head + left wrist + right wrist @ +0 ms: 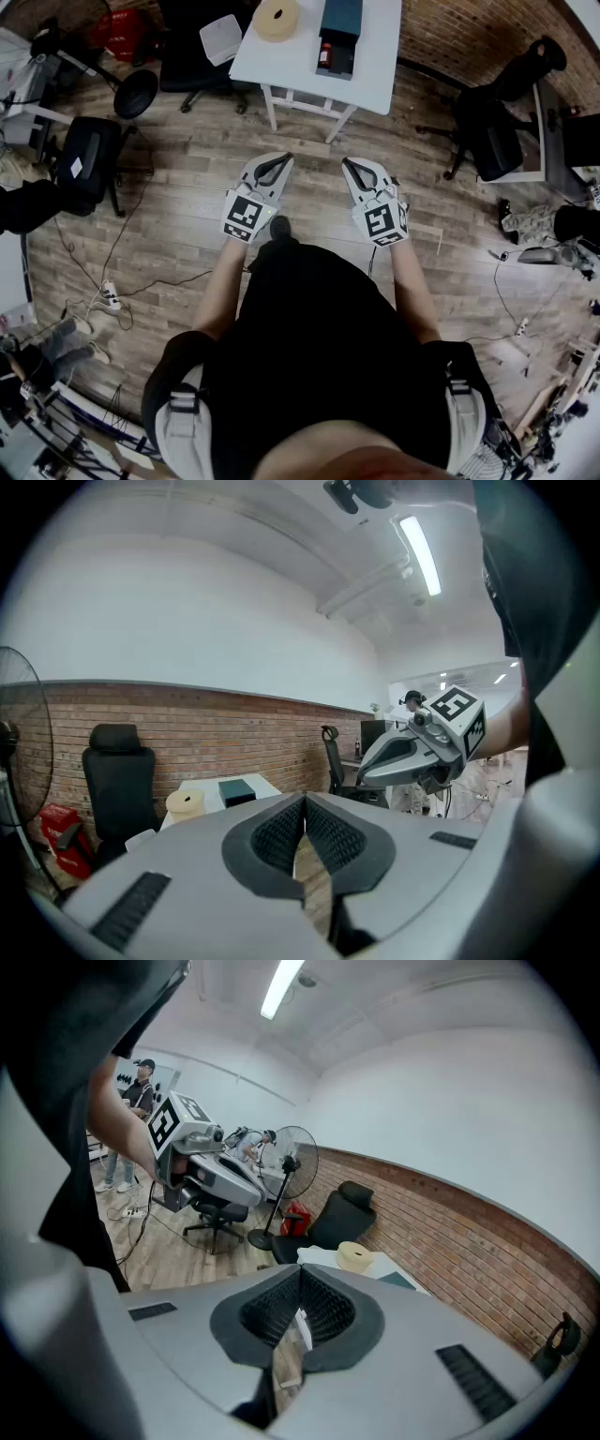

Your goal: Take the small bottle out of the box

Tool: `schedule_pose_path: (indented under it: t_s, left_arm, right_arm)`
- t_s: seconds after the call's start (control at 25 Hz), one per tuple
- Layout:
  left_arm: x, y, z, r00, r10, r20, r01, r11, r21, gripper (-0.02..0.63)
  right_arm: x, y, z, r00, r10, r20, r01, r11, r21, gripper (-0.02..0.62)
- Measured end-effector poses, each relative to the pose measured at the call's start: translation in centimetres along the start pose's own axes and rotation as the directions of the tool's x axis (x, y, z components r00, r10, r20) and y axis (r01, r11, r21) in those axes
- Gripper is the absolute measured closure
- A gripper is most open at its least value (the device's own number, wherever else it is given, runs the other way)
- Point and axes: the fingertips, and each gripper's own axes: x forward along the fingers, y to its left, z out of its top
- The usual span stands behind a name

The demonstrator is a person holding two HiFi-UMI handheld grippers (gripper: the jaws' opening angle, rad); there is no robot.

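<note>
A dark teal box (338, 34) lies on a white table (375, 66) ahead of me, its near end open. A small bottle (324, 54) with a red part shows in that opening. Both grippers hover side by side over the wooden floor, well short of the table. The left gripper (284, 157) is shut and empty, its pads meeting in the left gripper view (305, 801). The right gripper (347, 163) is shut and empty too (300, 1275). The box (236, 790) appears far off in the left gripper view and as a teal sliver (398, 1281) in the right gripper view.
A roll of tape (277, 17) lies on the table left of the box. Black office chairs stand at the left (89, 155) and right (492, 122). A standing fan (291, 1162) is beyond. Cables and a power strip (110, 297) lie on the floor.
</note>
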Motion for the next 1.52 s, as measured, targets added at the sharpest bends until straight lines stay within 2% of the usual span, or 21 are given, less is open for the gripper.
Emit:
schedule_pose_path:
  t_s: [0.16,0.32,0.56,0.68,0.84,1.12,1.52]
  left_arm:
    - [-2.0,-2.9,0.6,0.999,0.041,0.011,-0.041,0.999,-0.022,0.586]
    - [-3.0,-6.5,0.7,0.999,0.032,-0.007,-0.032,0.999,-0.009,0.586]
    - [-3.5,-6.9,0.8,0.999,0.032,-0.009,-0.032,0.999,-0.018,0.586]
    - [-3.0,-6.2,1.1,1.000,0.003,-0.011,-0.003,1.000,-0.006,0.586]
    - [-2.1,-4.5,2.1,0.999,-0.039,-0.009,0.039,0.999,0.028,0.586]
    - [-1.0,-0.4,3.2,0.997,-0.080,0.004,0.080,0.994,0.073,0.586]
    - [-0.9,2.9,2.0,0.993,-0.115,-0.003,0.115,0.991,0.075,0.586]
  right_arm:
    - [-3.0,1.8,0.3,1.000,0.019,0.003,-0.019,1.000,-0.020,0.598]
    - [-6.5,2.5,-0.3,0.999,0.041,0.028,-0.042,0.998,0.044,0.598]
    - [-7.1,2.3,-0.3,0.996,0.018,0.082,-0.026,0.995,0.093,0.597]
    - [-6.2,1.4,-0.3,0.999,-0.005,0.054,-0.002,0.991,0.130,0.597]
    - [-4.5,0.6,-0.4,0.998,-0.045,0.035,0.041,0.994,0.099,0.597]
    - [-1.7,-0.5,-0.5,0.995,-0.100,0.002,0.098,0.981,0.166,0.597]
    - [1.7,-0.7,0.0,0.993,-0.115,-0.014,0.116,0.974,0.195,0.597]
